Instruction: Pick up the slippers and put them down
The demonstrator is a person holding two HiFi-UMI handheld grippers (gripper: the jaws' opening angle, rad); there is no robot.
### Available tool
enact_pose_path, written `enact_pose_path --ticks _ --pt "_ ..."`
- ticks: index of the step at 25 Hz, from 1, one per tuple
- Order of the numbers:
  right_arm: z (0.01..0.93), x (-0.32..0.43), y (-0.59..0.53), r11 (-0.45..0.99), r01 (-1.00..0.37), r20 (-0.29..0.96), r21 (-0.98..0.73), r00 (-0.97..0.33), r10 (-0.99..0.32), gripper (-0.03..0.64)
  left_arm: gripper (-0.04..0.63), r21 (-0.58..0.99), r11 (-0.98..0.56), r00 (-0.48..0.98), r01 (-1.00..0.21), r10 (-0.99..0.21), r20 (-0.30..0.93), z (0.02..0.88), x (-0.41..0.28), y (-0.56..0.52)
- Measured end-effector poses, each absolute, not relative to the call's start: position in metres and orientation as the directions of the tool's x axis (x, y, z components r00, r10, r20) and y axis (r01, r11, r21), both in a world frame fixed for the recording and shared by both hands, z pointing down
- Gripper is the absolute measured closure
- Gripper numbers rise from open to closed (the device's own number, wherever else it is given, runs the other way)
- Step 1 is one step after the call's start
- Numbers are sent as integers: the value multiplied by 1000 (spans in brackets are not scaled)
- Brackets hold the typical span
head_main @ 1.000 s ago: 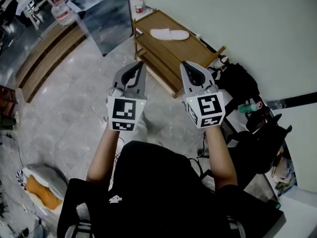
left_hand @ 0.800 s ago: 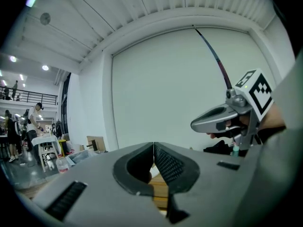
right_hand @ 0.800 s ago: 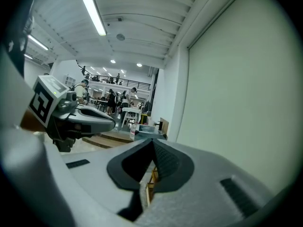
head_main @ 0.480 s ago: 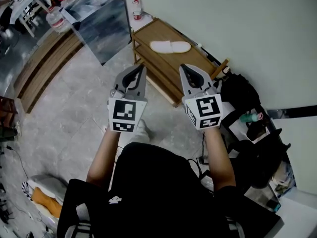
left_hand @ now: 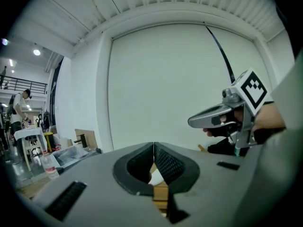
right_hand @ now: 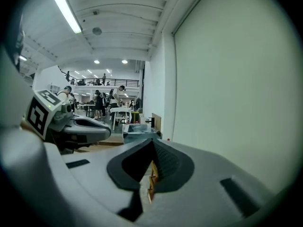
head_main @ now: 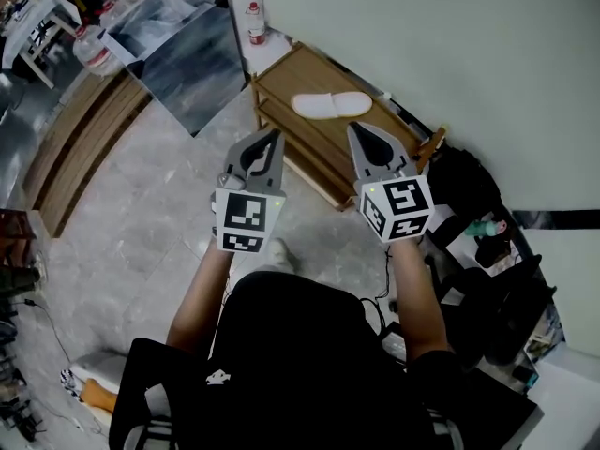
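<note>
**Both grippers shut & empty; slippers lie on the rack ahead**

Slippers [head_main: 331,105]: white, flat, lying on the top board of a wooden rack [head_main: 292,64] that stands against the wall [head_main: 469,54]. From the head view they read as one long pale shape, so can't tell if it's 2 side by side, overlapped or stacked.

Left gripper [head_main: 271,139]: jaws pressed together, tips meeting, nothing between them. It's held out over the grey floor [head_main: 141,204], near the rack's front edge, pointing roughly at the rack. Well apart from the slippers.

Right gripper [head_main: 360,131]: same, fully closed, nothing held. Its tip sits over the rack's lower boards in the head view, short of the slippers and not touching them.

Handling, my read: they look like thin cloth slippers, so prob. very light, soft & floppy, not fragile. Taken by toe or heel tip, one would likely droop and swing. Better hold is at the side edge near the middle, or on the upper's open lip, w/ one jaw sliding under the sole. The sole lies flush on smooth wood, so it may skid away instead of lifting. Jaws need to open first, whichever hold is used. If it's a pair, one gripper per slipper seems sensible.
</note>
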State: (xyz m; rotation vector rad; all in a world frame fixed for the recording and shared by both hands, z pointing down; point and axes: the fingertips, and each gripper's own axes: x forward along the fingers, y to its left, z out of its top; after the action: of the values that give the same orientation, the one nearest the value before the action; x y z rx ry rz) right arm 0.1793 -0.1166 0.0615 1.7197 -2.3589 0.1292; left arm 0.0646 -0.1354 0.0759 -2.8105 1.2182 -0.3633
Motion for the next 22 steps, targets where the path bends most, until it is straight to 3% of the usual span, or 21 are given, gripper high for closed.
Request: enact_pose_path --ticks 12,22 --pt "110 168 -175 302 -951 316 73 -265 -911 626 591 -100 -714 678 -693 -693 243 117 48 -199" --pt "156 198 -230 333 -941 421 63 -278 -863 626 591 -81 -729 680 -679 -667 305 150 76 -254"
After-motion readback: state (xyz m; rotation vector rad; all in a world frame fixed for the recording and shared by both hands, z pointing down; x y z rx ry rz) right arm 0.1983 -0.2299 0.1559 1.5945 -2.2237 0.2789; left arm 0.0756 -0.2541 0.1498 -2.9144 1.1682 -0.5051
